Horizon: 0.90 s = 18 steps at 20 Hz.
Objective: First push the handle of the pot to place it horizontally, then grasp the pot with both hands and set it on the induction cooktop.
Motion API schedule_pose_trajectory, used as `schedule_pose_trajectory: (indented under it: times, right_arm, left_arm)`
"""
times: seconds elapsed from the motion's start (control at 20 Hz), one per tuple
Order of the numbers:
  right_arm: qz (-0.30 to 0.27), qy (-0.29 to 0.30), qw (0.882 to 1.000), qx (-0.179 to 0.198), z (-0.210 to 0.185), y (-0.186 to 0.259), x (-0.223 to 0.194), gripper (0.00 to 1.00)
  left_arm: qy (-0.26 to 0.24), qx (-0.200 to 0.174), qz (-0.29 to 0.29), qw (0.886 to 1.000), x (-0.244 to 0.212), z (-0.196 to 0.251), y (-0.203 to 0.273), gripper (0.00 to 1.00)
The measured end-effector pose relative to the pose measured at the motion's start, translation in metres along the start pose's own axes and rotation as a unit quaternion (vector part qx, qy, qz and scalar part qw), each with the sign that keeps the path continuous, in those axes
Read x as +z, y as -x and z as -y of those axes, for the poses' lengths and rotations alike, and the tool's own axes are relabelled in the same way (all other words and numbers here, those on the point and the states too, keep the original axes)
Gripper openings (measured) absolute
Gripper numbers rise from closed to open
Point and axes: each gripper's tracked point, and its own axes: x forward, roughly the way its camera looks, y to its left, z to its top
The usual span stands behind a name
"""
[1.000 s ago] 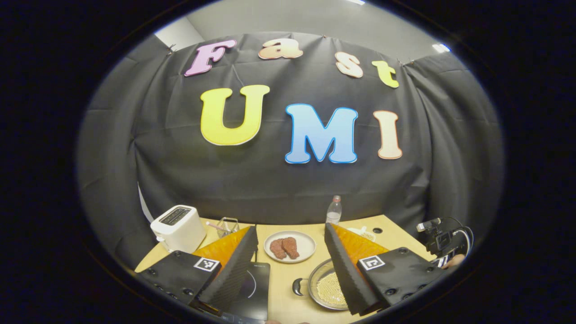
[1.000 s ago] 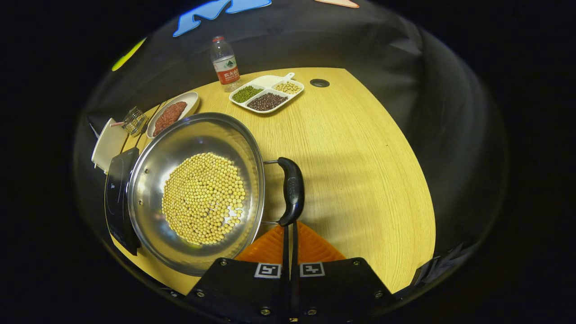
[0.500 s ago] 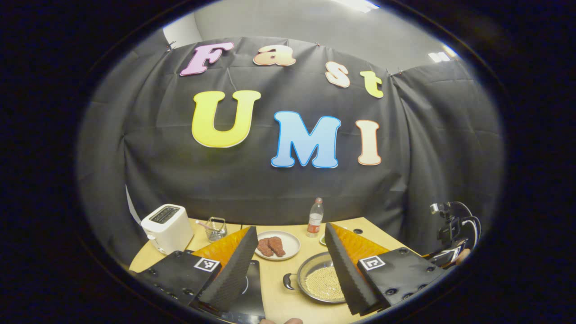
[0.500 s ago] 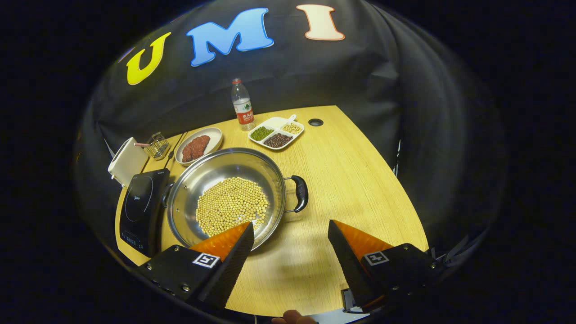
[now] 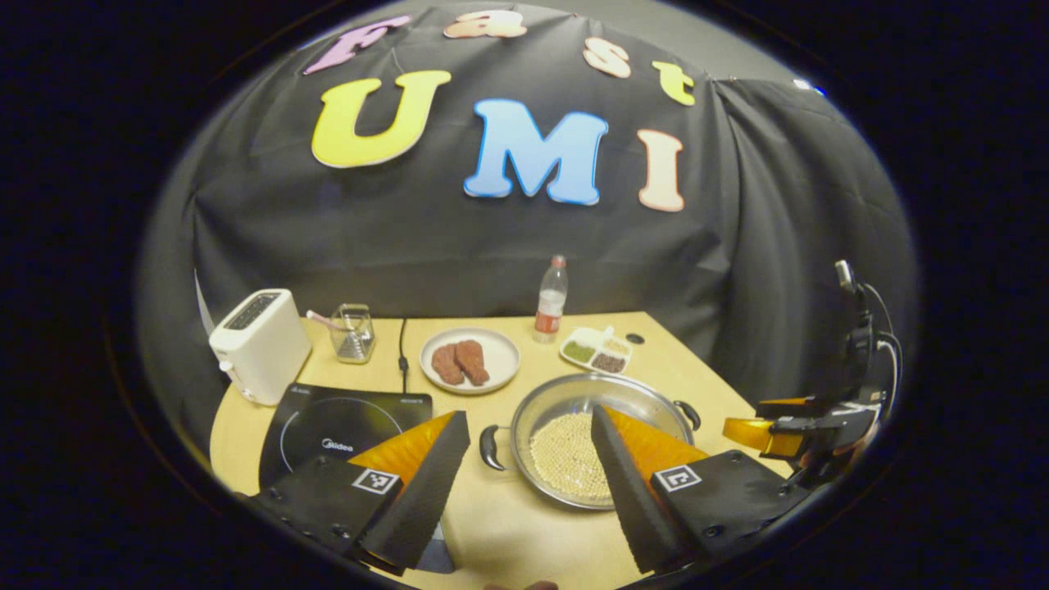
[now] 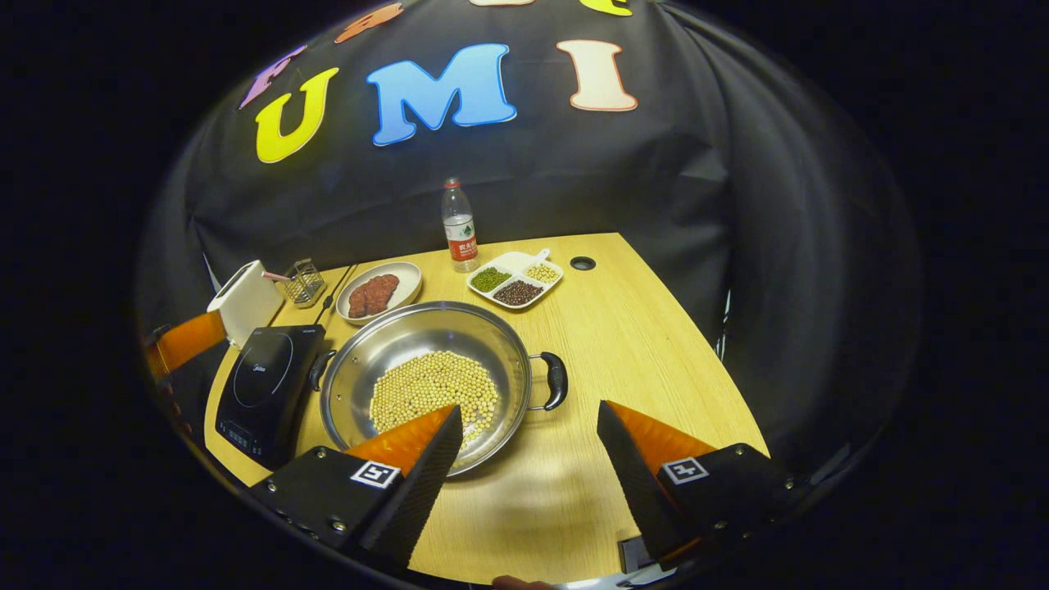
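1. Steel pot with a layer of pale yellow beans sits on the wooden table, just right of the black induction cooktop and not on it.
2. Its two black handles lie level, one on each side: the right handle points toward the bare part of the table, and the left handle comes close to the cooktop's edge.
3. The right gripper hangs above the table's near edge with its fingers spread wide and nothing between them; its left finger overlaps the pot's near rim in the right gripper view, though I cannot tell whether it touches.
4. The left gripper is likewise spread apart and empty, held above the near edge between cooktop and pot; in the left gripper view the pot's left handle shows in the gap between its fingers.
5. In the left gripper view the right gripper also appears at the far right, orange-fingered and held off the table.
6. Behind the pot stand a plate of brown meat pieces, a water bottle and a divided dish of beans.
7. A white toaster and a small wire basket stand at the back, behind the cooktop.
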Motion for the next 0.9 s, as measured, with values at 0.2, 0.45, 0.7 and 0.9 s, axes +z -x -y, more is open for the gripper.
schedule_pose_trajectory:
  times: [0.2,0.45,0.7,0.9]
  right_arm:
    - [-0.021,0.006,1.0,0.011,0.01,-0.032,-0.001,1.0]
    - [-0.043,0.015,0.999,0.026,0.016,-0.072,-0.002,1.0]
    - [-0.073,0.016,0.997,0.033,0.016,-0.105,-0.013,1.0]
    - [-0.088,0.006,0.996,0.03,0.019,-0.126,-0.018,0.98]
  left_arm:
    - [-0.004,0.026,-0.043,0.999,-0.032,-0.006,-0.046,0.97]
    - [-0.002,0.056,-0.094,0.994,-0.068,-0.028,-0.093,0.98]
    - [-0.008,0.072,-0.135,0.988,-0.1,-0.046,-0.127,0.99]
    - [-0.015,0.077,-0.16,0.984,-0.115,-0.049,-0.148,0.99]
